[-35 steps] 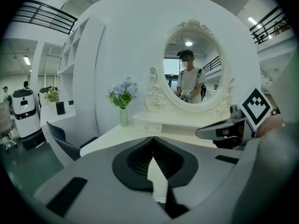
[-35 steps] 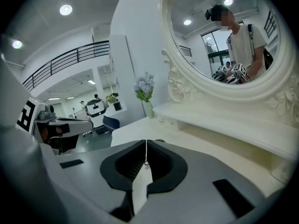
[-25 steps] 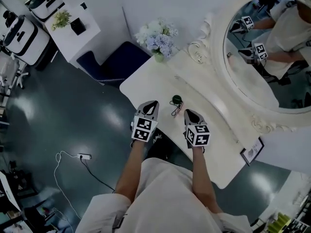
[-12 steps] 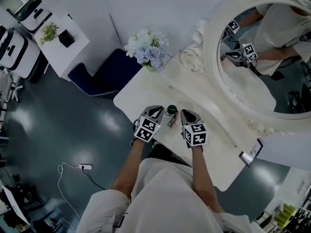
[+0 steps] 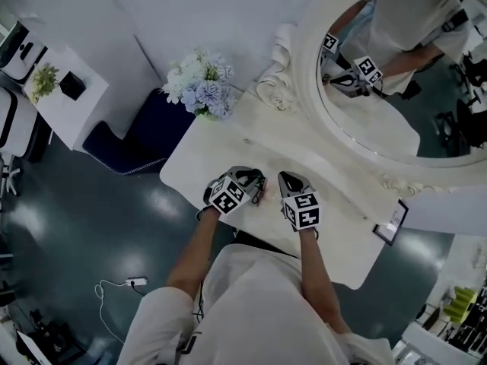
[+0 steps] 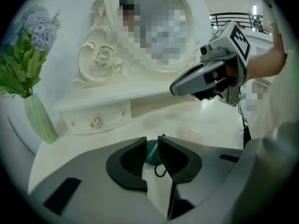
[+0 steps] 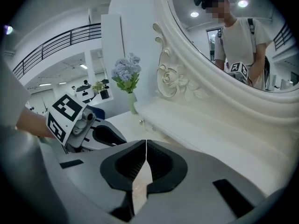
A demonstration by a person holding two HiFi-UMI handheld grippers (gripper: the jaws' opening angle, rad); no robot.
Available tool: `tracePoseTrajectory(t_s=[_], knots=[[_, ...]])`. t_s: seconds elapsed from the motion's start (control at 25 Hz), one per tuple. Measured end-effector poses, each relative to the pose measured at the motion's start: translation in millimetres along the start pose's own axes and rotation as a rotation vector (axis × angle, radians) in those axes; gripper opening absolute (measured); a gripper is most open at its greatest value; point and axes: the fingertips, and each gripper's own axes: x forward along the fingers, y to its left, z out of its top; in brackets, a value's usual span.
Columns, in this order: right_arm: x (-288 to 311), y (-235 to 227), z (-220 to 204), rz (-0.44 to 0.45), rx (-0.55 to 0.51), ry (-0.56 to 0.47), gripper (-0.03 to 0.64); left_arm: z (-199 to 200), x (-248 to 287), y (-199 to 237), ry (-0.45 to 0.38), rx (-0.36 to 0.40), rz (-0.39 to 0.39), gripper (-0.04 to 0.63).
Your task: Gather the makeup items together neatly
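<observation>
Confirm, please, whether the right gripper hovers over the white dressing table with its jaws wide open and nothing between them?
No: the right gripper has its jaws shut, as the right gripper view shows. It does hover over the white dressing table with nothing between them.

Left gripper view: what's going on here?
A person works two handheld grippers over a white vanity table. The left gripper has its jaws part open, with a small round green item on the tabletop between them. The jaws have just been opening, and the pads are not pressing it. The right gripper hovers beside it, jaws together, empty.
</observation>
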Motion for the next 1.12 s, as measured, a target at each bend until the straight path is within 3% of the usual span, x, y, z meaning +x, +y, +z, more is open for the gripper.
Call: tracePoseTrajectory(t_s=[0.36, 0.6, 0.68, 0.84, 1.12], knots=[[-19.2, -39.3, 5.7, -0.082, 0.035, -0.022, 0.041, -20.7, 24.1, -9.1, 0.164, 0.162, -0.138, 0.084], [-19.4, -40.7, 13.5, -0.083, 0.027, -0.031, 0.041, -20.5, 25.0, -7.2, 0.178, 0.162, -0.165, 0.062], [-17.0, -35.4, 12.0, -0.073, 0.020, -0.022, 0.041, -20.4, 25.1, -6.3, 0.179, 0.155, -0.152, 0.020], [-11.2, -26.7, 12.8, -0.057, 0.001, -0.016, 0.041, -18.2, 24.0, -1.1, 0.167, 0.123, -0.100, 0.015], [-2.6, -6.9, 15.4, -0.024, -0.040, -0.014, 0.041, -17.7, -4.7, 21.0, 0.083, -0.029, 0.092, 0.015]])
